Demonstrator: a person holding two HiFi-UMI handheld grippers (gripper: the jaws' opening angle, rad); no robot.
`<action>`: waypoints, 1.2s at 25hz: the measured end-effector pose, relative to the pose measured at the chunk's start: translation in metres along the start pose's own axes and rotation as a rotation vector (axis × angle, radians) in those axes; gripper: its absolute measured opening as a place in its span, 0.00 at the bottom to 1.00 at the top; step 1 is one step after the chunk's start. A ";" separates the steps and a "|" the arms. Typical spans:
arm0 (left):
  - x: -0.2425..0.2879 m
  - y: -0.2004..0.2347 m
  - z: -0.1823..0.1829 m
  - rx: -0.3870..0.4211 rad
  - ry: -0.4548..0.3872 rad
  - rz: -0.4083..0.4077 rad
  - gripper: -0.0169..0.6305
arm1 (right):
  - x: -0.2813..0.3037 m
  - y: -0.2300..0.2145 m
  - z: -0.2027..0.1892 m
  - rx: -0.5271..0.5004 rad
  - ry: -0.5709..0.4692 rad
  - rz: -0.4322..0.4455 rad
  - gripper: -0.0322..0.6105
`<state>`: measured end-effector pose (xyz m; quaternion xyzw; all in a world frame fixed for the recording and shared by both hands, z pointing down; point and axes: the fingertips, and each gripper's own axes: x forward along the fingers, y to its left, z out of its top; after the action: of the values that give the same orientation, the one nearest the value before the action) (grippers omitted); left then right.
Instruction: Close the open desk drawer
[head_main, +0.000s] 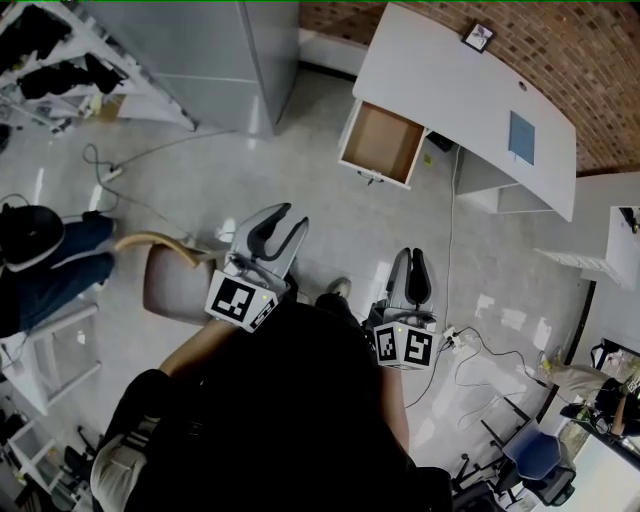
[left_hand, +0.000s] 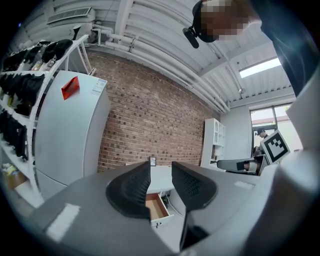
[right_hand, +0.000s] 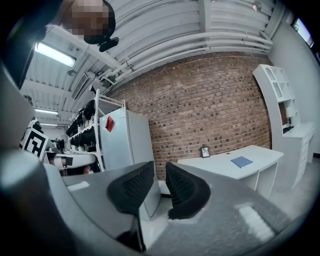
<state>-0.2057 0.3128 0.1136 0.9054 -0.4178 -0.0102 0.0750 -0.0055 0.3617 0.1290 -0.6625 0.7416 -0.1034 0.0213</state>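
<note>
Drawer (head_main: 380, 142) is being shown pulled out of the white desk (head_main: 470, 100), at the desk end nearer the grey cabinet (head_main: 200, 50), with its brown inside facing up. It is jutting out over the pale floor (head_main: 330, 215), well apart from both grippers.

Left gripper (head_main: 278, 228) is being held in front of the person and aimed toward the desk. Its jaws are being kept apart and nothing is being gripped. In the left gripper view the drawer is being framed far off in the gap between them.

Right gripper (head_main: 413, 262) is being held beside it and aimed the same way. Its jaws are being kept slightly apart, with a narrow gap, and nothing is being clamped.

On the desk top, a blue book (head_main: 521, 137) and a small picture frame (head_main: 478, 37) are being seen, well apart from each other. A brick wall (head_main: 600, 60) is being seen behind the desk.
</note>
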 end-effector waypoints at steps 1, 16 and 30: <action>-0.002 0.003 -0.003 -0.002 0.008 -0.009 0.24 | 0.002 0.003 -0.002 0.002 0.004 -0.008 0.17; 0.043 0.019 -0.011 -0.008 0.005 -0.084 0.24 | 0.053 -0.017 0.000 -0.014 0.017 -0.039 0.17; 0.179 0.001 -0.018 0.016 0.062 -0.013 0.28 | 0.151 -0.121 0.010 -0.014 0.059 0.078 0.17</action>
<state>-0.0890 0.1787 0.1391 0.9086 -0.4094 0.0207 0.0806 0.0961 0.1993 0.1570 -0.6301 0.7677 -0.1166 -0.0010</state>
